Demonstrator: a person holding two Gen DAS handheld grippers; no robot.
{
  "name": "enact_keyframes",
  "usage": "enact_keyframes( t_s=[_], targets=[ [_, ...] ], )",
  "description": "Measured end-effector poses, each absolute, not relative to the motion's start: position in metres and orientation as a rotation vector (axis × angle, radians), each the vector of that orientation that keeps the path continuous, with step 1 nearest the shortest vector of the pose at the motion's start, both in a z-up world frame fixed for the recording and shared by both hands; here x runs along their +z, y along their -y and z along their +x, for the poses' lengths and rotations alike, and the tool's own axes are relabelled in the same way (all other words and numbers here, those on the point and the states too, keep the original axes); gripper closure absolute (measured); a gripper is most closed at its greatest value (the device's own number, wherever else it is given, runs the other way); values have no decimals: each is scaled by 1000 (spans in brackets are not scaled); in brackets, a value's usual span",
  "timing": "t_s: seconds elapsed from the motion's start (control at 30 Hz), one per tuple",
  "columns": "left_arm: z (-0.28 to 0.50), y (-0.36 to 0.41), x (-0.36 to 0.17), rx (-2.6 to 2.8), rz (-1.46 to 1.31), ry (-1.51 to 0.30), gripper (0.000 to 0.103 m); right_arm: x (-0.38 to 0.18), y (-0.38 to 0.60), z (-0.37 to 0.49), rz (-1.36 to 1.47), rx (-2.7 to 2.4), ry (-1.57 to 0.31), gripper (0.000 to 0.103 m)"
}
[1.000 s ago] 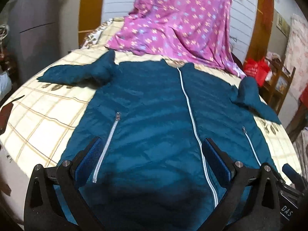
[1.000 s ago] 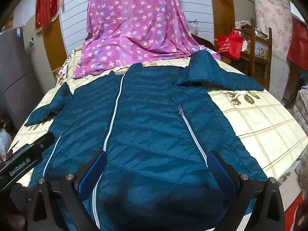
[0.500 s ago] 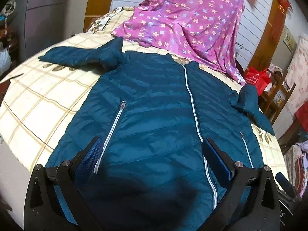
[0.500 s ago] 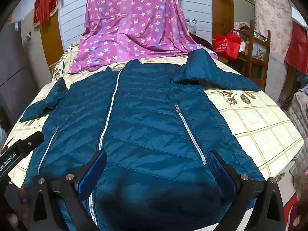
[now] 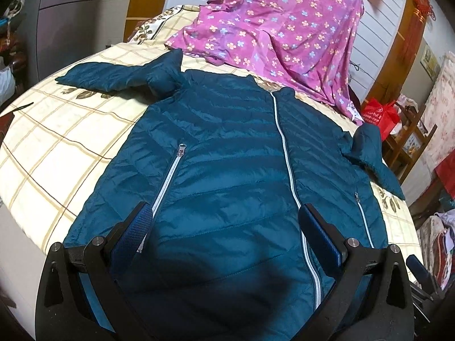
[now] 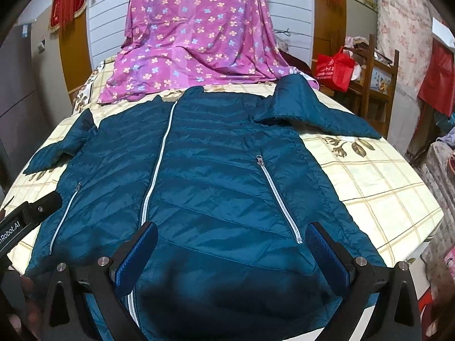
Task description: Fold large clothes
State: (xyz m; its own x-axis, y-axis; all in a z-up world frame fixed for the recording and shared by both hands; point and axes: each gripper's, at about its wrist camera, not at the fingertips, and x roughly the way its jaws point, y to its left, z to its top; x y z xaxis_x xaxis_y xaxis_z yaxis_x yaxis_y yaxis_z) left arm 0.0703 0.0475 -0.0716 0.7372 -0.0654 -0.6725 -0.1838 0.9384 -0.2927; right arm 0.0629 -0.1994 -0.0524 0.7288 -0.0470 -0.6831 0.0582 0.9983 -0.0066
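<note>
A teal quilted jacket [image 5: 227,170] [image 6: 216,176] lies face up and zipped on a bed, hem toward me, both sleeves spread outward. My left gripper [image 5: 224,221] hovers open over the hem's left half, between the left pocket zipper and the white centre zipper. My right gripper [image 6: 231,238] is open above the hem's right half, its blue pads [image 6: 327,253] wide apart, nothing between them. The left gripper's body [image 6: 25,221] shows at the left edge of the right wrist view.
The bed carries a cream checked sheet [image 5: 57,147] [image 6: 375,182]. A purple flowered cloth [image 5: 278,28] [image 6: 199,34] drapes over the headboard end. A red bag [image 6: 334,69] and a wooden chair [image 6: 381,85] stand at the right. Grey cabinets [image 5: 65,14] line the left.
Both grippers have shifted slightly over the hem, the left one tilting so the jacket sits more centred in its view. Both stay open; the jacket has not moved.
</note>
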Motion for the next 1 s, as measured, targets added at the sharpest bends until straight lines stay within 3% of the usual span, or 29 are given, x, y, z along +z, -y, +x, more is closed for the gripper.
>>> enact_keyframes(
  t_s=[1.0],
  targets=[
    [76,-45,-76,92,-322,-783,0,-56,194,67,9,-41,-767,0]
  ],
)
